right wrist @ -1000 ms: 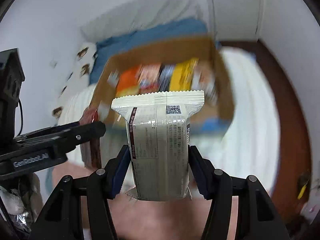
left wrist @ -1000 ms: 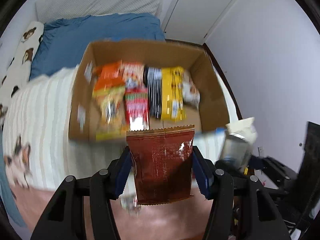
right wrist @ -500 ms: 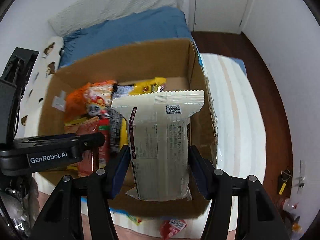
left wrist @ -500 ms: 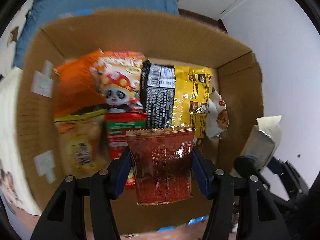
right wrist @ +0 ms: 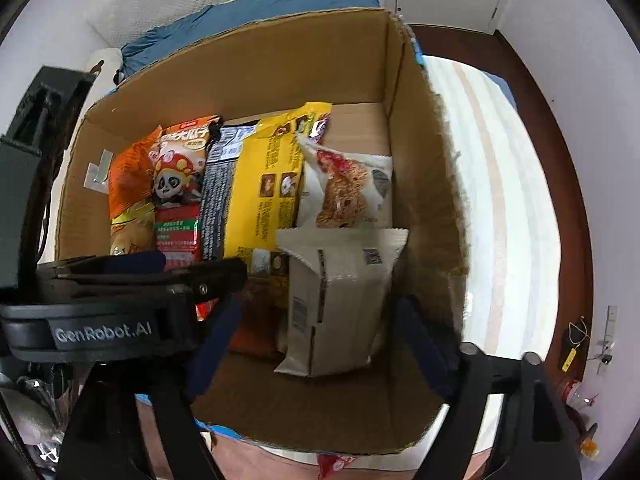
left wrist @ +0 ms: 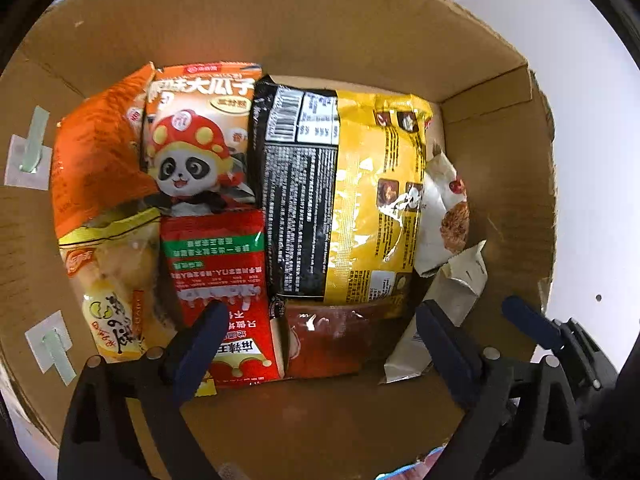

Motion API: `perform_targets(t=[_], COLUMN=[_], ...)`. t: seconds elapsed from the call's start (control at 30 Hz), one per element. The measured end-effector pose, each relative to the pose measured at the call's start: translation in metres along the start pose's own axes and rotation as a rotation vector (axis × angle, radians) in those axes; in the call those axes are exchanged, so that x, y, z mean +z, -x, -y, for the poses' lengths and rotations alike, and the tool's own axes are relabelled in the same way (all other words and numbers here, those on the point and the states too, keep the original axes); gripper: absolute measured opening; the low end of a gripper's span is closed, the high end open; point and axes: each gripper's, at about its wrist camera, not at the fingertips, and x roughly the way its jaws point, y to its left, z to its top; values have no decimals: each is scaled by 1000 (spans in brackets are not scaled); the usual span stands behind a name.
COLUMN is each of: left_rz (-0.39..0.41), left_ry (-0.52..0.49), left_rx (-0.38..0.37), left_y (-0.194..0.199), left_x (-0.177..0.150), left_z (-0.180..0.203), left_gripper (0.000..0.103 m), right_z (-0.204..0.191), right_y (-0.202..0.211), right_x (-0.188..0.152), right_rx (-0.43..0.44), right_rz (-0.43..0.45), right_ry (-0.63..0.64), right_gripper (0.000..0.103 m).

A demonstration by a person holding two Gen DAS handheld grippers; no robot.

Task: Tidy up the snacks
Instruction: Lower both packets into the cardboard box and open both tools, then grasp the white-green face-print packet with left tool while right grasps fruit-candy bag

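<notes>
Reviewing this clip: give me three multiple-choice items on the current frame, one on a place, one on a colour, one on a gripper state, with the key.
1. Where does the dark red packet lie?
A. In the cardboard box, at the near end of the black packet and the yellow packet
B. On the striped bedding outside the box
C. Between the fingers of the left gripper

2. What colour is the packet beside the black one, on its right in the left wrist view?
A. Green
B. Yellow
C. Blue

3. How does the right gripper stand?
A. Shut on the cream packet
B. Shut on nothing
C. Open, with the cream packet resting free in the box

Key: 1 A, the packet rests on the box floor with the fingers apart from it. 2 B, its printed face is yellow. 3 C, both fingers stand clear of the packet's sides.
</notes>
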Motion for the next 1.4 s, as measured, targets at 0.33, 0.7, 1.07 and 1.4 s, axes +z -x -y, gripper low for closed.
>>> perform_targets(t=[0.33,0.7,1.07,1.4], left_rz=[126,385,600,729], left_ry=[-26,-55,-105,-121], left_rx=[63,185,283,286], left_y=[47,104,146,180], left_x=[-17,-76,-150,-203], left_z=[0,-7,3,12], left_gripper=[96,96,96,96], right_z=[-8,-8,-25,-33], right_y=[17,55,116,163], right_x=[-13,-52,-107,-145], right_rx=[-7,-32,-55,-47], right_rz=[37,176,357,471], right_ry=[-11,-21,38,58], right_gripper=[97,97,97,97])
